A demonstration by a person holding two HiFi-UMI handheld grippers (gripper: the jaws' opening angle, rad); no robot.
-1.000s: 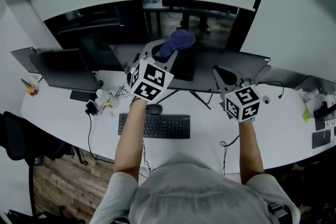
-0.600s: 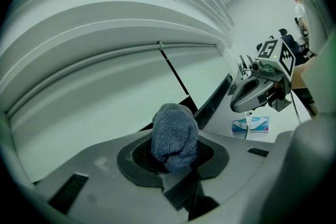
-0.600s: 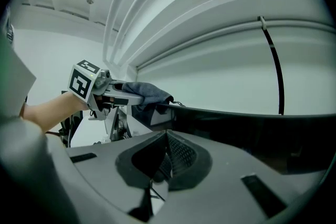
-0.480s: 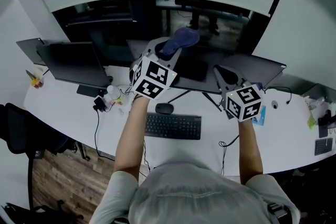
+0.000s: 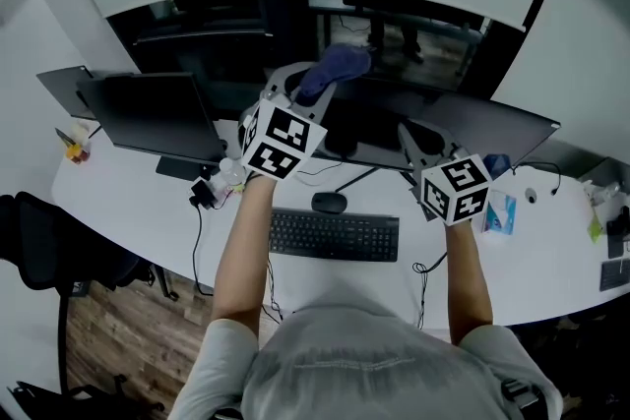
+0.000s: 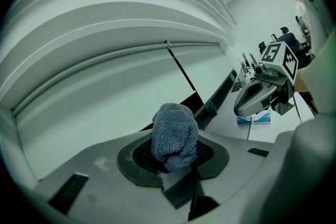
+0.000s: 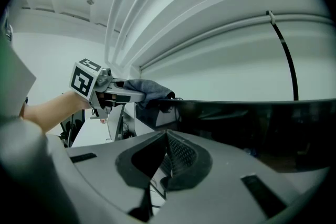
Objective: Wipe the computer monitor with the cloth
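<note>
White curved desk (image 5: 128, 211) against a pale wall, office setting.

1. Wide dark monitor (image 5: 463, 128), centre of the desk, screen unlit.
2. Second monitor (image 5: 148, 113), to its left, also dark.
3. Black keyboard (image 5: 335, 234) in front of the person; black mouse (image 5: 329, 203) just behind it.
4. Blue-grey cloth (image 6: 175, 136), bunched into a wad and clamped in the left tool (image 5: 313, 86). It is held up at the top edge of the wide monitor; contact with the screen cannot be made out.
5. Right tool (image 7: 167, 136), jaws together with nothing between them, held low in front of the wide monitor, well apart from the cloth.
6. Small pot (image 5: 71, 150) at the far left end of the desk, holding a few coloured items too small to name.
7. Blue packet (image 5: 500, 212), lying on the desk to the right of the right tool.
8. Dark chair (image 5: 49, 256), at the left, on wood flooring.
</note>
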